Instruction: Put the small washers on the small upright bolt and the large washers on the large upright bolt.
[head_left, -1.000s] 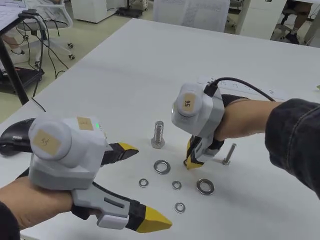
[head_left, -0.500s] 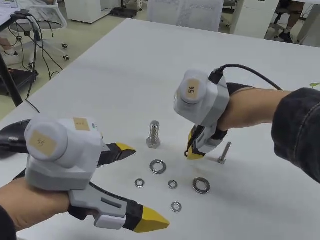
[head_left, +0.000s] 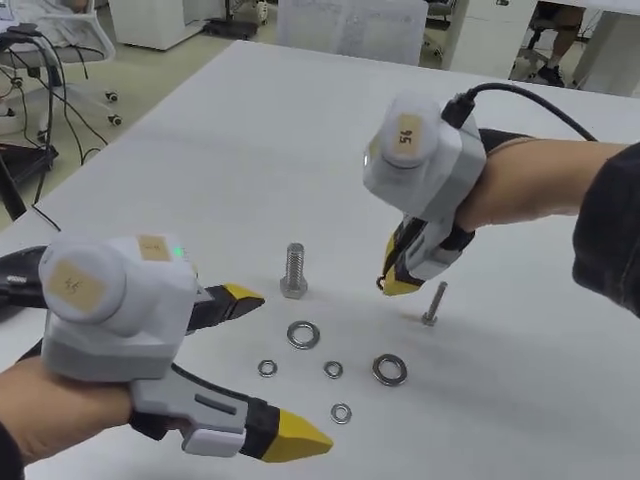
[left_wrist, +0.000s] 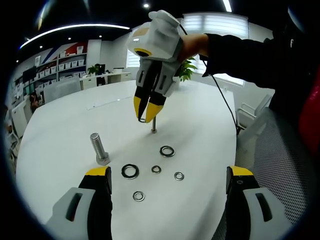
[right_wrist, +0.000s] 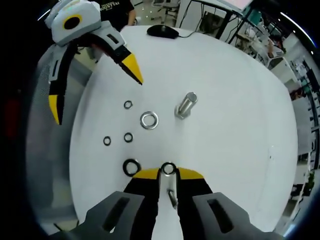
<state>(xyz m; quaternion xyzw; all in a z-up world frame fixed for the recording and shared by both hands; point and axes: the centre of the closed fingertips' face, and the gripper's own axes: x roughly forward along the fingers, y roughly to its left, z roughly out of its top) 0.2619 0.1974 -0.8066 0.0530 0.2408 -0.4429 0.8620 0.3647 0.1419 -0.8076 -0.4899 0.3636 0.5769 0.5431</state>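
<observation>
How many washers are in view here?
6. On the table: one large washer by the large bolt, another nearer the small bolt, three small washers beside them. The sixth washer is held in the right gripper over the small bolt.

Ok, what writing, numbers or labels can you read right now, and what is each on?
"56", handwritten, on the sticker on top of the right hand-held gripper; turned the other way it would read "95".
Handwritten marks on the label on the left hand-held gripper: too faint to read.
White print on a person's dark shirt: too small to read.
</observation>
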